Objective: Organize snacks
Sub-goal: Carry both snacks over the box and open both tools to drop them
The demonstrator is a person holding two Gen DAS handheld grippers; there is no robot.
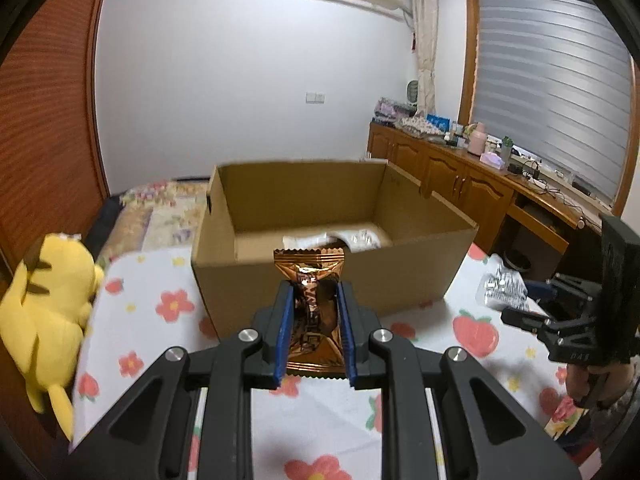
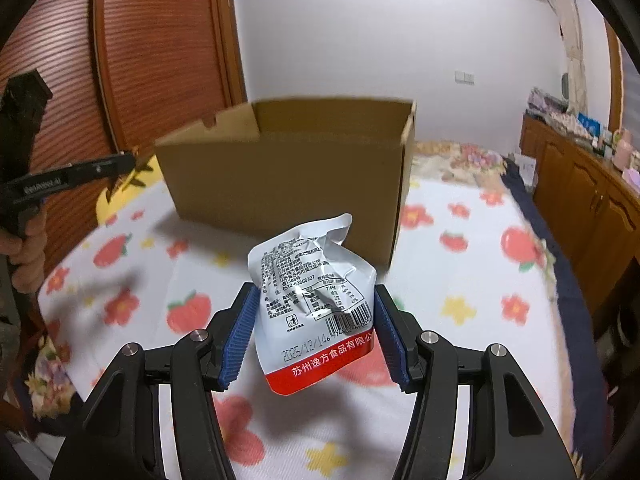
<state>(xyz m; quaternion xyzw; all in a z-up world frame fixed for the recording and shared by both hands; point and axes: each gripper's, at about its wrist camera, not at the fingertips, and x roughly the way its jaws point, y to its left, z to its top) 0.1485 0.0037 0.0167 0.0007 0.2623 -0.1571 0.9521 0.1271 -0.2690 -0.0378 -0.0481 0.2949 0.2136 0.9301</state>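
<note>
While pinched, each snack packet [image 1: 314, 312] fills its tool [image 1: 313, 292].

The left gripper [image 1: 313, 292] tilts downward, its blue fingers [image 1: 283, 332] nearly together, clamped on something thin. The right gripper [image 2: 316, 300] tilts downward too, its fingers [image 2: 240, 340] set wider, pressing both sides of what they hold. A hand [image 2: 24, 248] grips the left gripper's handle.

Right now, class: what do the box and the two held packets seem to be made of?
Box: matte brown cardboard, raw cut edges. Copper packet: glossy metallic film, probably foil-lined, with crimped ends. White packet: shiny printed plastic film, creased and reflective.
</note>
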